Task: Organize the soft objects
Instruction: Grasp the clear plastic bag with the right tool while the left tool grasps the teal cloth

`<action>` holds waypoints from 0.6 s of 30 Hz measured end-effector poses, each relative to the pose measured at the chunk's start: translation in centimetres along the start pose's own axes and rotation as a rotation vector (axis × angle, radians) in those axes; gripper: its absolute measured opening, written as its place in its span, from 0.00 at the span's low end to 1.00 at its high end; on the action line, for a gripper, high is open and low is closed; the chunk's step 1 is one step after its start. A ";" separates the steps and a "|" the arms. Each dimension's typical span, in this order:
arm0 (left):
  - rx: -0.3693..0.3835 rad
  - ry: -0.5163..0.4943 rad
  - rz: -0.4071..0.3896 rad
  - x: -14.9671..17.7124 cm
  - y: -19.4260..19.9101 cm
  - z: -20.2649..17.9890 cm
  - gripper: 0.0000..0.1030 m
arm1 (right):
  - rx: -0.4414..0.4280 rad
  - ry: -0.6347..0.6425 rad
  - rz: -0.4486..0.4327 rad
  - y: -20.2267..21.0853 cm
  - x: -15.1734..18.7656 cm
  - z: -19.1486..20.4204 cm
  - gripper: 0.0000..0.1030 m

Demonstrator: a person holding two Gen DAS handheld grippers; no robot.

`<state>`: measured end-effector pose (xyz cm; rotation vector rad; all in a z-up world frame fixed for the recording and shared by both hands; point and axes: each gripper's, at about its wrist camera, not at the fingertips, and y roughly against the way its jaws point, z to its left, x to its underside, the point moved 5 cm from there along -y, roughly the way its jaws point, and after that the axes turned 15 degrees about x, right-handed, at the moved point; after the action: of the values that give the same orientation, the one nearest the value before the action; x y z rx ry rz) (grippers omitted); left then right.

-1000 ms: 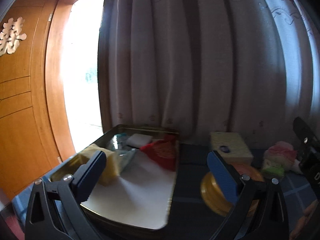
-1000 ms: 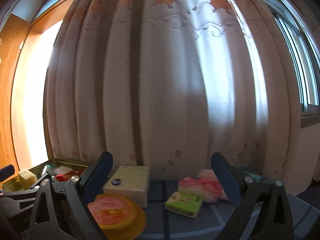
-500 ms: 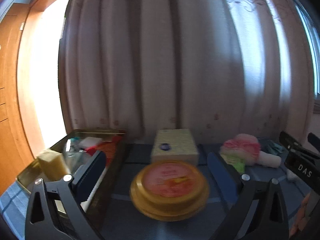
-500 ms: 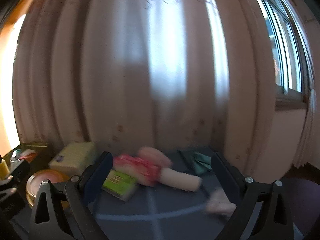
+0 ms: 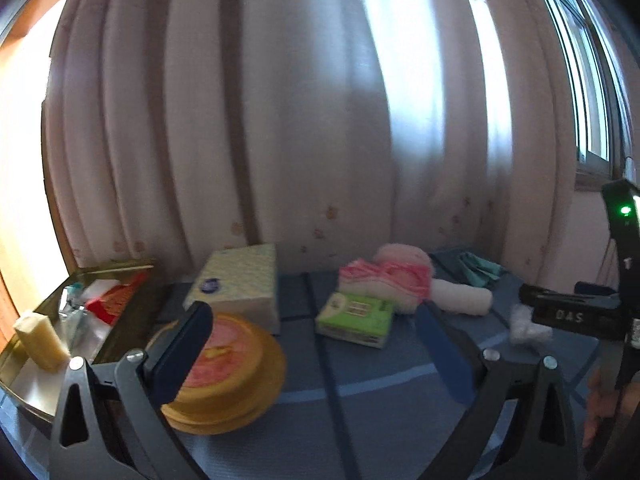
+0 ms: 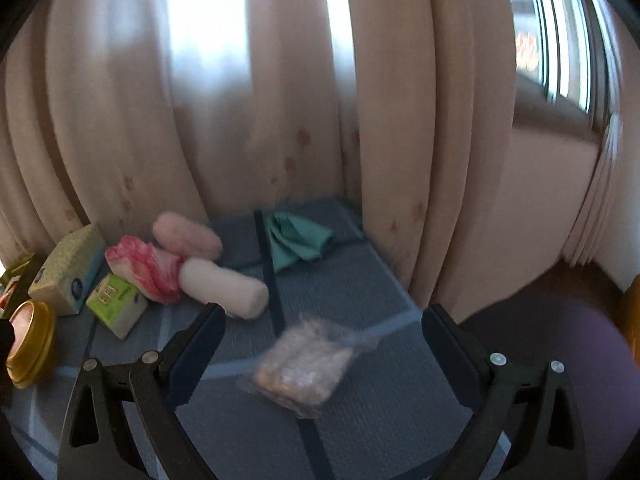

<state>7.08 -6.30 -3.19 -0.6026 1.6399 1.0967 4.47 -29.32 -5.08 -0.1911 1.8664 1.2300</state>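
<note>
Pink curtains hang behind a blue table (image 6: pixel 360 412), where the right gripper (image 6: pixel 320 344) is wide open and empty over a clear bag (image 6: pixel 304 364) at 6 o'clock, so I think it must drop and pinch it next, while the left gripper (image 5: pixel 312 344) waits wide open too

All positions are referenced to the tissue box (image 5: pixel 238 280), which stands against the curtain (image 5: pixel 280 120). The tray (image 5: pixel 24 380) lies to its left. The round tin (image 5: pixel 236 364) sits directly before it. To its right lie the small pack (image 5: pixel 354 318), the cloth bundle (image 5: pixel 384 280), the roll (image 5: pixel 464 300), the folded cloth (image 6: pixel 298 240) and, nearest the camera, the clear bag (image 6: pixel 304 364).
</note>
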 end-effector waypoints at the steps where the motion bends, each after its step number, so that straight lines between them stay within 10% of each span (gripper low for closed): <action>1: 0.002 -0.002 0.008 0.0 -0.2 -0.3 0.99 | -0.017 -0.006 0.039 -0.6 0.2 -0.2 0.97; 9: 0.010 -0.038 0.066 0.2 -1.7 -1.8 0.99 | -0.092 0.076 0.221 -3.4 1.5 1.9 0.59; 18: 0.054 -0.002 0.096 0.2 -3.0 -2.4 0.99 | -0.184 0.043 0.202 -2.6 1.5 0.6 0.33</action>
<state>8.35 -9.74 -4.38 -0.4915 1.7058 1.1179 5.28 -29.69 -7.99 -0.1310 1.8430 1.5492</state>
